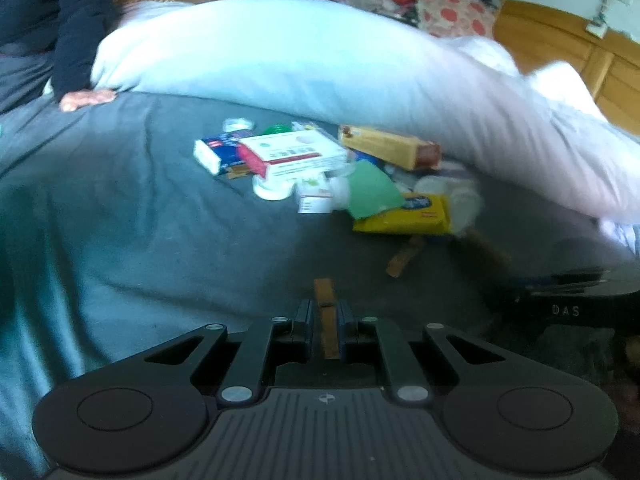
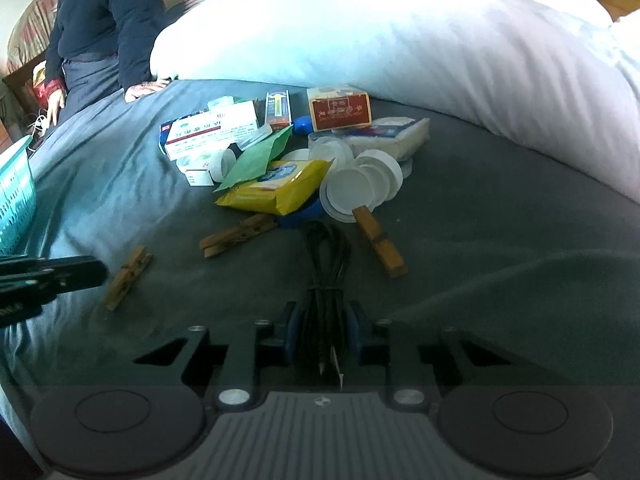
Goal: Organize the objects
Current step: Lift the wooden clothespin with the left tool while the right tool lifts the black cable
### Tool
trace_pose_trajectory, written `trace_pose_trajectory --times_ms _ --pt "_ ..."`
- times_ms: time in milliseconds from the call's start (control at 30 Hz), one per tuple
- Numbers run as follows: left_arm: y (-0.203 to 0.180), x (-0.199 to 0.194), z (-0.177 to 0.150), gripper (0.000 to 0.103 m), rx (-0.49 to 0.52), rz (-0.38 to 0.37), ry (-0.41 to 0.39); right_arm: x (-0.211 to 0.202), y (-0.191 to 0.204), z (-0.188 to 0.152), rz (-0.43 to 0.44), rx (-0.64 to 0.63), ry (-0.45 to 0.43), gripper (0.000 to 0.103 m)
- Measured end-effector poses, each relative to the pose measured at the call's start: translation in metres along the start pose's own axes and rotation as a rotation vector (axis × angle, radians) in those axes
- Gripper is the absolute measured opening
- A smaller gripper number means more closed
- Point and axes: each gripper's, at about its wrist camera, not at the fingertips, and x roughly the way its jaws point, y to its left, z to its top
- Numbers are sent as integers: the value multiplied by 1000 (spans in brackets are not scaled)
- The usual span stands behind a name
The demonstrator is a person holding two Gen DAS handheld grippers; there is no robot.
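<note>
Nearest the right camera, the right gripper (image 2: 320, 332) has its fingers pinched on a black cable bundle (image 2: 325, 264) whose far loops trail over the bed (image 2: 500, 280) and could snag a clothespin (image 2: 380, 240). In the left view, the left gripper (image 1: 325, 320) clamps a wooden clothespin (image 1: 326, 316) edgewise; it could twist free before reaching the teal basket (image 2: 16, 196).

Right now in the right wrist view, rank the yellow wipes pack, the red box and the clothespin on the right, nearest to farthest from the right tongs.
1. Clothespin, just ahead and right of the right tongs, which grip a black cable.
2. Yellow wipes pack, mid-pile, slightly left.
3. Red box, at the back by the white duvet.
</note>
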Motion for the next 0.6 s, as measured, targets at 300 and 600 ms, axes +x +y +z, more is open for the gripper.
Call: trace_pose_trajectory --times_ms 300,600 --pt "-13 31 -9 35 52 84 10 5 -2 0 45 -9 -19 47" --pt "-19 30 -10 13 77 87 2 4 -12 -2 38 50 -52 26"
